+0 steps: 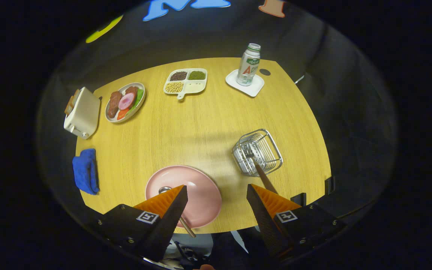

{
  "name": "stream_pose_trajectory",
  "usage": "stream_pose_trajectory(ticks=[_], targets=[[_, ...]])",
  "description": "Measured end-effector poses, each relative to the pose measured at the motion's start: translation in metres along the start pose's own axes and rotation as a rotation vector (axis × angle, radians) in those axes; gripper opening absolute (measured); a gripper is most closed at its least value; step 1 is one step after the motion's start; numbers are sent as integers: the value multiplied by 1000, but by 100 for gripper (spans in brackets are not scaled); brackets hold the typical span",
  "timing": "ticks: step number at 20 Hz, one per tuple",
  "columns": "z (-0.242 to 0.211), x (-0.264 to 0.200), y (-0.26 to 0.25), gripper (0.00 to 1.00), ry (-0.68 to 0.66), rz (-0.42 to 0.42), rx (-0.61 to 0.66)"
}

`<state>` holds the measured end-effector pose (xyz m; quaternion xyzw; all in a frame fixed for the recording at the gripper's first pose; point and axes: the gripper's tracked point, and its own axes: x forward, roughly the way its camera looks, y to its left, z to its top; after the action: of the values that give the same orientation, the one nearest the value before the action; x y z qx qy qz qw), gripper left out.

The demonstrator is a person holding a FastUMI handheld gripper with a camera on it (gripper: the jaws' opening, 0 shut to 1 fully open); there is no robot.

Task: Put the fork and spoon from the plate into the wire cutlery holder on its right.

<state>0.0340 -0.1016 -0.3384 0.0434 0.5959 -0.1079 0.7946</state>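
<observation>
Hand-held gripper (216, 195) agape above one spoon (165, 189).

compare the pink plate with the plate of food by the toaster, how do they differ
The pink plate lies just ahead of the open gripper, holding only a spoon; the plate of food lies far beyond the fingers, beside the toaster, filled with meat and vegetables. One is pink, the other pale. Both are round and rest on the wooden table.

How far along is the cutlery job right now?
About halfway, it seems. Done: one utensil, probably the fork, stands in the wire holder, handle leaning out. In hand: nothing; the gripper is open above the pink plate. Left: the spoon lies on the plate and needs moving.
</observation>
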Motion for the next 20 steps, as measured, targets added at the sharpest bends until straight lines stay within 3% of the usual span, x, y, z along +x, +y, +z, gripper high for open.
stream_pose_trajectory(ticks=[9,20], targets=[[-76,39,70,96,131,54,-164],[-133,87,77,96,242,74,-213]])
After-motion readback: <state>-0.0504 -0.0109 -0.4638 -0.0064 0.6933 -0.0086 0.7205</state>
